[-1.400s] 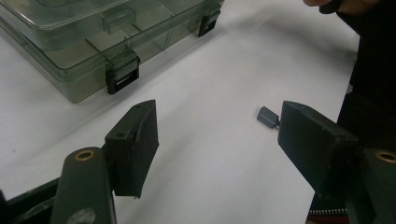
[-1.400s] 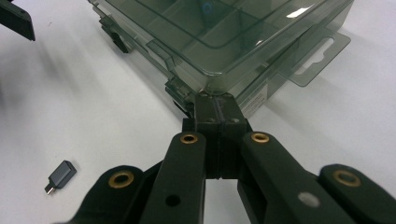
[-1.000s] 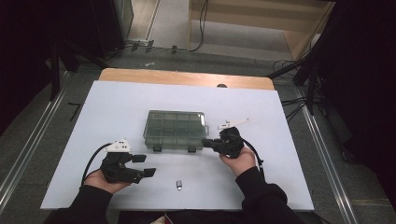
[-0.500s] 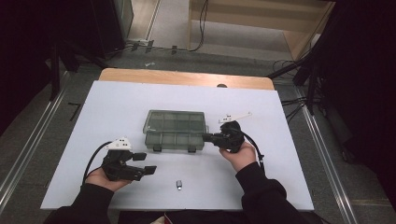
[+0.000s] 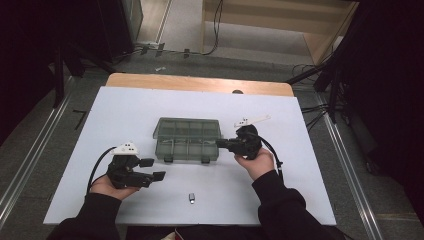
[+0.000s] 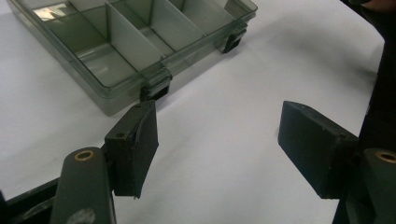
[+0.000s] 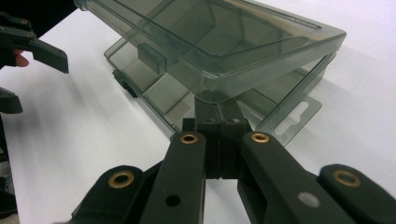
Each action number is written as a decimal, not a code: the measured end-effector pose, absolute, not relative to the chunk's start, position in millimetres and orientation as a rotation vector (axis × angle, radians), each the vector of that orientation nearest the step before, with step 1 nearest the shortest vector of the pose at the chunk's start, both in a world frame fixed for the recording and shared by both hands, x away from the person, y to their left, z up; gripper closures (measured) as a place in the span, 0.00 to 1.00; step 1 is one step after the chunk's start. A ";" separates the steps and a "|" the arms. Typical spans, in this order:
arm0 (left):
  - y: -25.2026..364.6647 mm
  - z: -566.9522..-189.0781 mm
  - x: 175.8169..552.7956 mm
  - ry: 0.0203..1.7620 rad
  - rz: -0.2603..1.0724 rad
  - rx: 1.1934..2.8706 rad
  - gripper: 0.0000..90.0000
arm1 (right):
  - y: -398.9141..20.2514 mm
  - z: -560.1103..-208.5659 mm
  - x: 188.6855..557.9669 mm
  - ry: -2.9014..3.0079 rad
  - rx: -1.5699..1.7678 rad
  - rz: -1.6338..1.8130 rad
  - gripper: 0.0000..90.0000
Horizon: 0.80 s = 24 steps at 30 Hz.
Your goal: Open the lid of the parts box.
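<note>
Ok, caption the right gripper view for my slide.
Right gripper, jaws shut, props up the lid of a clear compartment box on a white table.

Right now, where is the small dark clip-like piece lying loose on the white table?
In the high view, the small dark clip-like piece lies near the table's front edge, between the person's two forearms, in front of the clear grey plastic compartment box.

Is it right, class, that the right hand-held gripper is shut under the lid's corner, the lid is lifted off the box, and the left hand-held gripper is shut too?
One detail is wrong: the left hand-held gripper is open, its jaws apart over bare table, as the left gripper view shows. The right hand-held gripper is shut, its tips at the raised lid of the box.
</note>
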<state>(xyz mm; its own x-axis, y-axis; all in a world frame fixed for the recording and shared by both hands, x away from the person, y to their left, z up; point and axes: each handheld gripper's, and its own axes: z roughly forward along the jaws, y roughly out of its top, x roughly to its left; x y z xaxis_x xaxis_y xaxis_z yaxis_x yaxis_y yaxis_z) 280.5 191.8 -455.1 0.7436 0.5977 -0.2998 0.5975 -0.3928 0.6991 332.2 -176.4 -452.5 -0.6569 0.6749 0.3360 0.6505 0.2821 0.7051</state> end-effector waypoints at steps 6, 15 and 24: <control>192.8 -451.5 285.6 0.911 0.036 2.094 0.32 | -176.5 -449.2 334.5 2.489 1.293 1.356 0.97; 195.5 -445.8 297.4 0.929 0.057 2.076 0.32 | -176.3 -445.5 338.9 2.479 1.300 1.367 0.97; 194.4 -440.8 307.6 0.930 0.085 2.084 0.32 | -175.3 -443.1 343.7 2.474 1.302 1.383 0.97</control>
<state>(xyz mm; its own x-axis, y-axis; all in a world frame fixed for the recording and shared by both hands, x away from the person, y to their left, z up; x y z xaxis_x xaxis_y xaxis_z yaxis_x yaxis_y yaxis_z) 307.6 194.4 -440.8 0.7231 0.6431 -0.2519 0.5866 -0.3793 0.7155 343.7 -175.3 -443.1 -0.6512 0.6719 0.3529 0.6525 0.2582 0.7124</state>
